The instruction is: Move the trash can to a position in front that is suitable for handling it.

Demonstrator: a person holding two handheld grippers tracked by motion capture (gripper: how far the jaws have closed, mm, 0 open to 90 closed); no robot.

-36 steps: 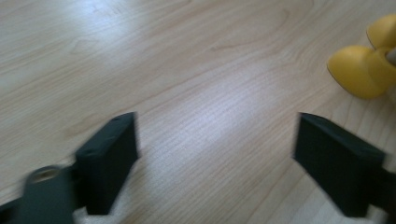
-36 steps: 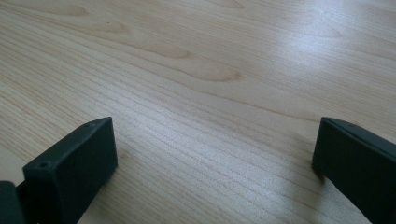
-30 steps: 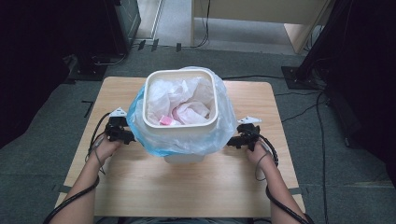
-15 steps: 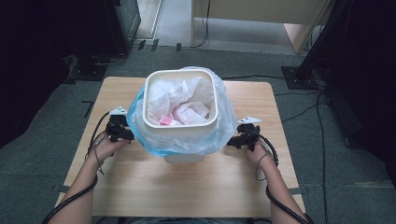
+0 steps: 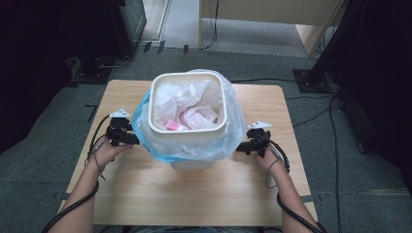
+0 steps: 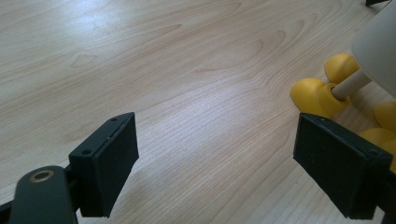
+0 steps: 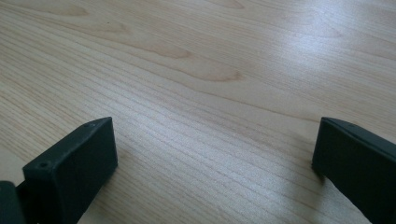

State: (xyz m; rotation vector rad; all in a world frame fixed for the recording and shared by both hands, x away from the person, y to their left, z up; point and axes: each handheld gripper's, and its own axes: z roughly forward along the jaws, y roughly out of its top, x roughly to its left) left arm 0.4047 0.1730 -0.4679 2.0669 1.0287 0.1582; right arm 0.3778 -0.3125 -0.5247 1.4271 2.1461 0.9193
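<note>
A cream square bin (image 5: 187, 133) stands in the middle of the wooden table (image 5: 194, 194), lined with a pale blue bag (image 5: 228, 141) folded over its rim. Crumpled white plastic and a pink scrap (image 5: 172, 125) lie inside. My left gripper (image 5: 130, 139) sits at the bin's left side, beside the bag's overhang. Its jaws stand wide apart over bare wood, so my left gripper (image 6: 217, 170) is open. Yellow feet (image 6: 317, 95) on cream legs under the bin appear at the right. My right gripper (image 5: 240, 147) rests at the bin's right side, and my right gripper (image 7: 215, 175) is open above the tabletop.
The table's front half (image 5: 194, 204) is bare wood between the person's forearms. Cables (image 5: 282, 194) trail from both grippers toward the near edge. Grey carpet surrounds the table, with dark stands (image 5: 311, 77) and cables on the floor beyond the far edge.
</note>
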